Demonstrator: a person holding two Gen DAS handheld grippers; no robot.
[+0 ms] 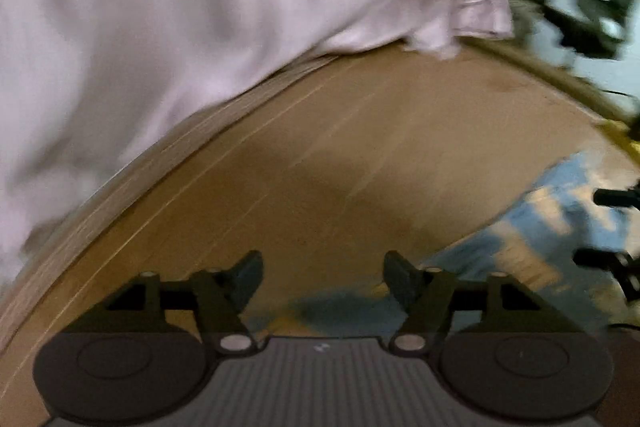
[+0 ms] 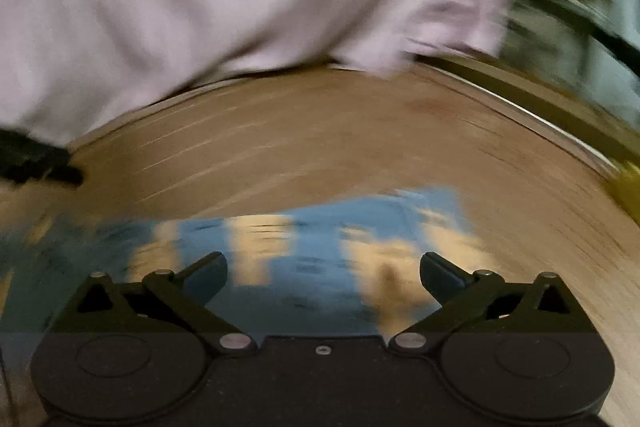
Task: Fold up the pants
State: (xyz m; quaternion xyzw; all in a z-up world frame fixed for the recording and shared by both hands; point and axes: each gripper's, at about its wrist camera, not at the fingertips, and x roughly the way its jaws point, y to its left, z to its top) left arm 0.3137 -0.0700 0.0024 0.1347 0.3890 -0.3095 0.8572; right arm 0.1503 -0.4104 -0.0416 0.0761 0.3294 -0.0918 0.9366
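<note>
Wooden table [image 1: 340, 147] | blurred blue-tan pants [image 2: 320, 247], probably soft, light; take at edge | left claw [image 1: 323, 277], right claw [image 2: 323, 277] wide apart, empty

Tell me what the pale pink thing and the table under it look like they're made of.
Pale pink thing: soft woven cloth, matte, judging by its loose folds and stitched hem; blur hides the weave. Table: wood or wood-look laminate, smooth, slightly glossy, with straight pale grain streaks; which one is unclear.
</note>
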